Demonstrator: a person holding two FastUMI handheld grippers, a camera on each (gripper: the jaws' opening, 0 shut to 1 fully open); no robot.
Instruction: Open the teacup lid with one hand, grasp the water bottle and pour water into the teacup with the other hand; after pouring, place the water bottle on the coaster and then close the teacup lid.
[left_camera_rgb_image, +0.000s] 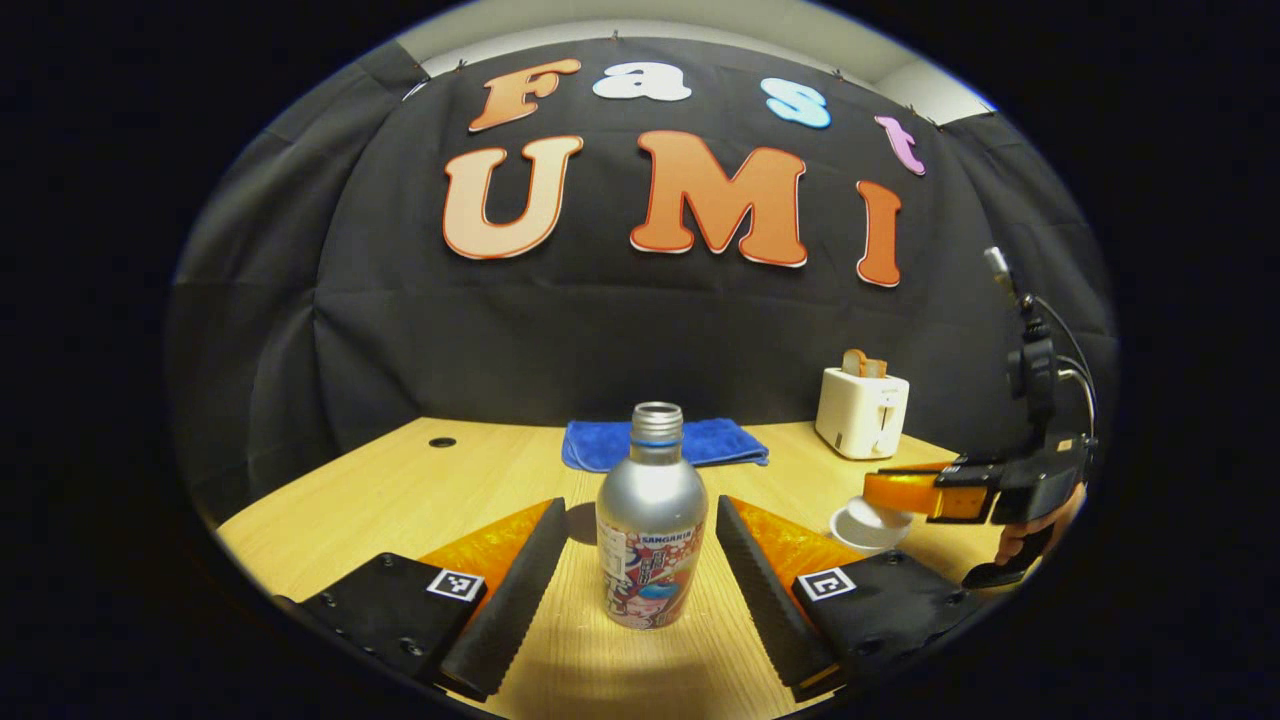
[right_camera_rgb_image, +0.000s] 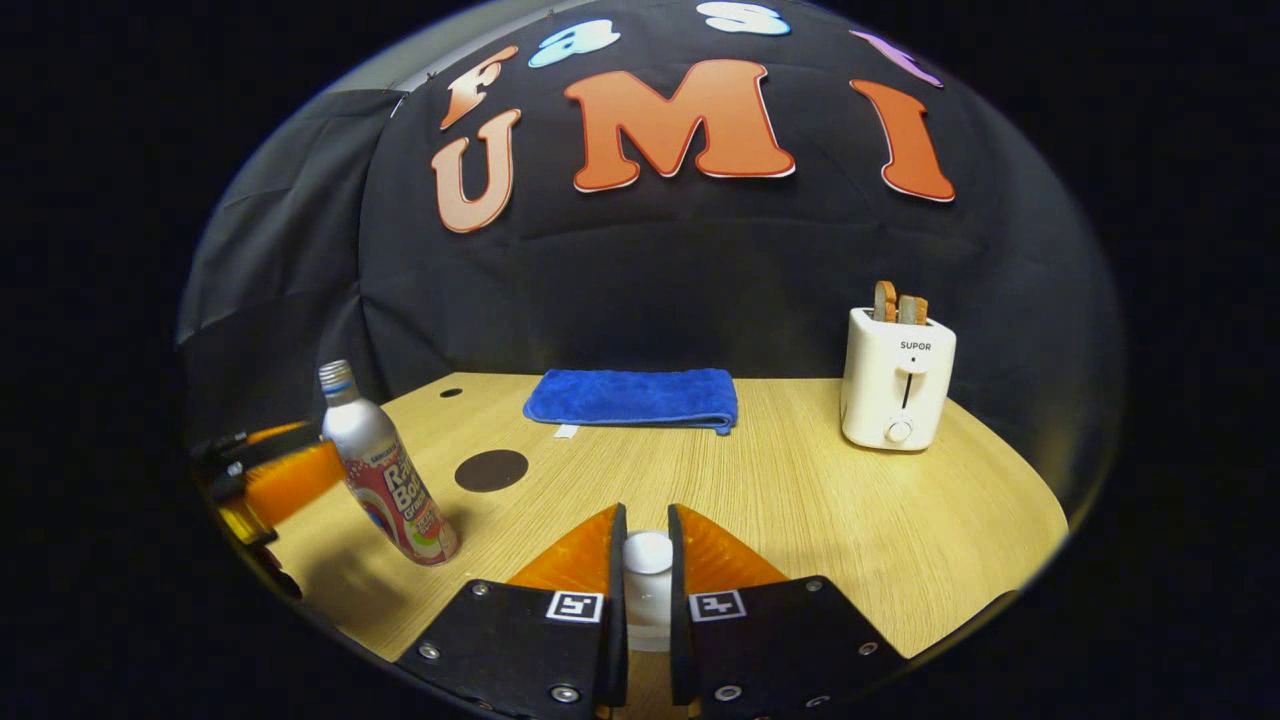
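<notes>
Standing upright on the wooden table (right_camera_rgb_image: 820, 500), 1 uncapped water bottle (left_camera_rgb_image: 651, 520) sits between the left gripper (left_camera_rgb_image: 640, 570) fingers, spread wide and not touching it. The right gripper (right_camera_rgb_image: 647, 580) pinches 1 white teacup lid (right_camera_rgb_image: 647, 560). Nearby: 1 teacup (left_camera_rgb_image: 868, 525), 1 dark coaster (right_camera_rgb_image: 491, 470), 1 blue towel (right_camera_rgb_image: 632, 397), 1 toaster (right_camera_rgb_image: 897, 380) holding 2 slices.
</notes>
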